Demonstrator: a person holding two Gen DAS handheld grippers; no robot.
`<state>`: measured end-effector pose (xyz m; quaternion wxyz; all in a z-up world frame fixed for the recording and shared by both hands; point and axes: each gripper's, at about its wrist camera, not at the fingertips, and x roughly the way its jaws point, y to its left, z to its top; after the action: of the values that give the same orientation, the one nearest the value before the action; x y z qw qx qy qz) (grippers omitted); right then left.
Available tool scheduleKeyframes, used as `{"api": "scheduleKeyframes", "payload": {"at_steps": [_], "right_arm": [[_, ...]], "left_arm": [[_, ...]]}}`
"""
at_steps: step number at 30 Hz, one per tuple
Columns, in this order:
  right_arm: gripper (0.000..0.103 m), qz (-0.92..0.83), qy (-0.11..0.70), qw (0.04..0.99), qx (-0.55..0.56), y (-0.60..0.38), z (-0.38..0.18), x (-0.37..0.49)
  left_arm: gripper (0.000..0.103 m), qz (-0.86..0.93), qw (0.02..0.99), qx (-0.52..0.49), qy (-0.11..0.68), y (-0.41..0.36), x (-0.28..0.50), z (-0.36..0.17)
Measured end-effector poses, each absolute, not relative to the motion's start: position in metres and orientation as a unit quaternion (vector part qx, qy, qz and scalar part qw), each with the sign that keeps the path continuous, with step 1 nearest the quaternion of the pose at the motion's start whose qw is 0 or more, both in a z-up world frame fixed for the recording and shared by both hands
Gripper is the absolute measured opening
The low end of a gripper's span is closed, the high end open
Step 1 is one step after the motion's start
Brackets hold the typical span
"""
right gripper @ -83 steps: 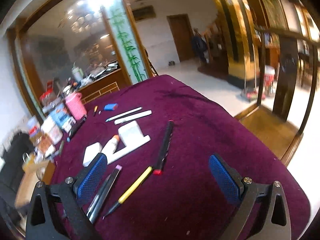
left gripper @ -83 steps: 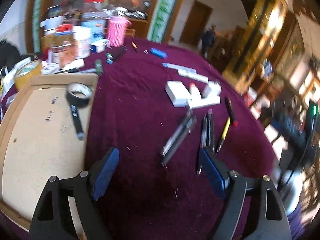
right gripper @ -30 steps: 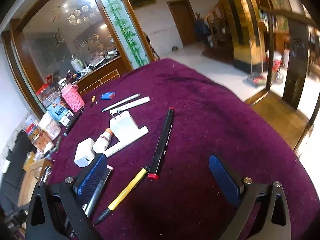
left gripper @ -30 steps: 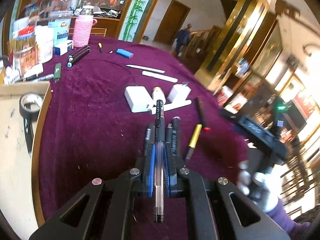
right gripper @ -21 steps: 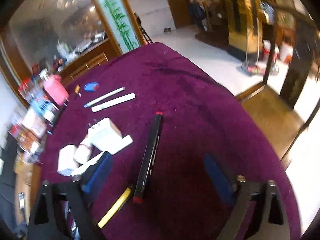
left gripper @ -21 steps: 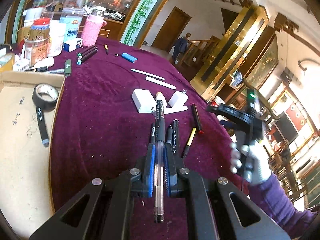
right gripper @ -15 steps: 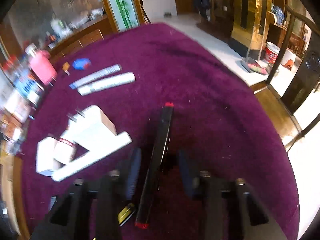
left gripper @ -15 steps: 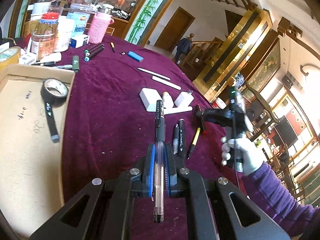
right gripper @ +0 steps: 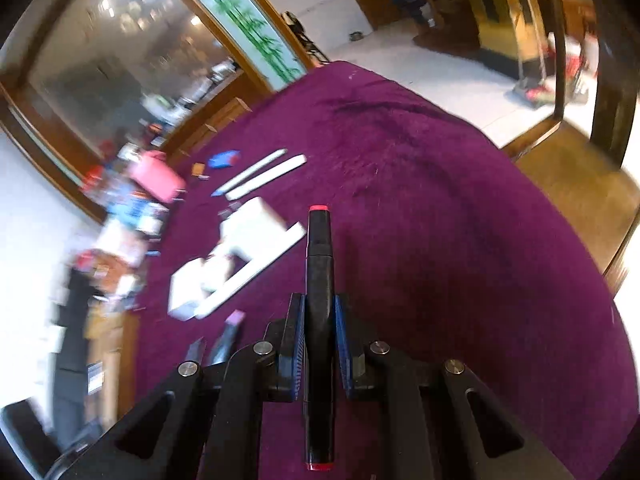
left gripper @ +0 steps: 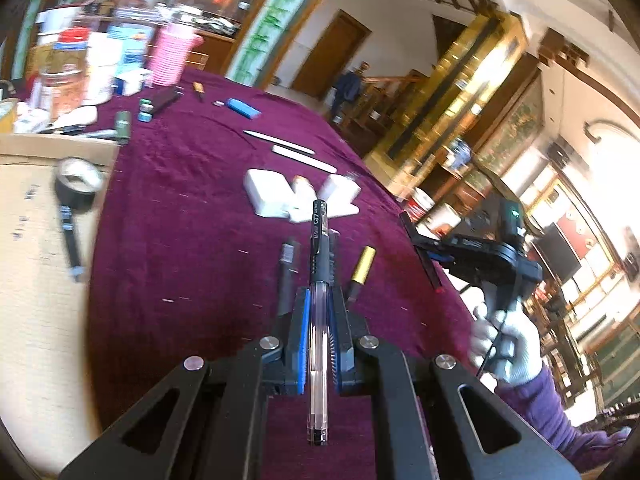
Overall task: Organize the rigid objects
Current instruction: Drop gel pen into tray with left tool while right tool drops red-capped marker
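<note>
Left claw (left gripper: 320, 320) is clenched on a clear-barrelled pen (left gripper: 319, 280) with a black grip, which runs straight out along the blue pads; its rear end pokes back toward the camera, and its tip reaches over the white boxes (left gripper: 266, 192) on the desk (left gripper: 180, 240). Right claw (right gripper: 320, 332) has just been closing and now grips a black marker with red ends (right gripper: 319, 280), the pads pressing on its middle. From the left wrist view that same right claw (left gripper: 430, 258) shows at the desk's far edge, carried by a gloved hand (left gripper: 506, 346) with a purple sleeve (left gripper: 552, 412), the marker slanting out of it.

Lying on the purple cloth just ahead of the left claw are a dark pen (left gripper: 286, 276) and a yellow pen (left gripper: 362, 266); the claw's own body covers their near ends. One more dark pen seems to lie behind the held one, but I cannot tell it apart. Further off are two white sticks (left gripper: 296, 150), a blue lighter (left gripper: 242, 107) and a roll of black tape (left gripper: 76, 186) on a cardboard sheet (left gripper: 36, 280). Jars and a pink cup (left gripper: 170, 56) crowd the far corner, too blurred to read. Much of the right wrist view's left side is smeared with motion, so only a pink-capped marker (right gripper: 230, 334) beside the claw stands out there.
</note>
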<state>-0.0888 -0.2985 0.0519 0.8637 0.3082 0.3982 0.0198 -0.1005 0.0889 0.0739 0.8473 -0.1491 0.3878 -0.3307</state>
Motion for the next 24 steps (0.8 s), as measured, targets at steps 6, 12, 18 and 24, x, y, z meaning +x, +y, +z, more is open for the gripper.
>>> {"api": "scheduleKeyframes", "payload": {"at_steps": [6, 12, 18, 24], "right_arm": [[0.016, 0.037, 0.352, 0.874, 0.335, -0.324, 0.084, -0.180], [0.016, 0.058, 0.309, 0.900, 0.301, -0.312, 0.153, -0.190], [0.016, 0.193, 0.380, 0.859, 0.283, -0.196, 0.125, -0.122], [0.016, 0.251, 0.450, 0.813, 0.272, -0.102, 0.093, -0.075]], "left_arm": [[0.009, -0.429, 0.802, -0.141, 0.392, 0.039, -0.113, 0.095], [0.009, -0.458, 0.805, -0.159, 0.342, 0.048, -0.127, 0.134], [0.009, -0.390, 0.815, -0.174, 0.391, 0.075, -0.111, 0.086], [0.009, -0.338, 0.845, -0.202, 0.361, 0.137, -0.110, 0.088]]}}
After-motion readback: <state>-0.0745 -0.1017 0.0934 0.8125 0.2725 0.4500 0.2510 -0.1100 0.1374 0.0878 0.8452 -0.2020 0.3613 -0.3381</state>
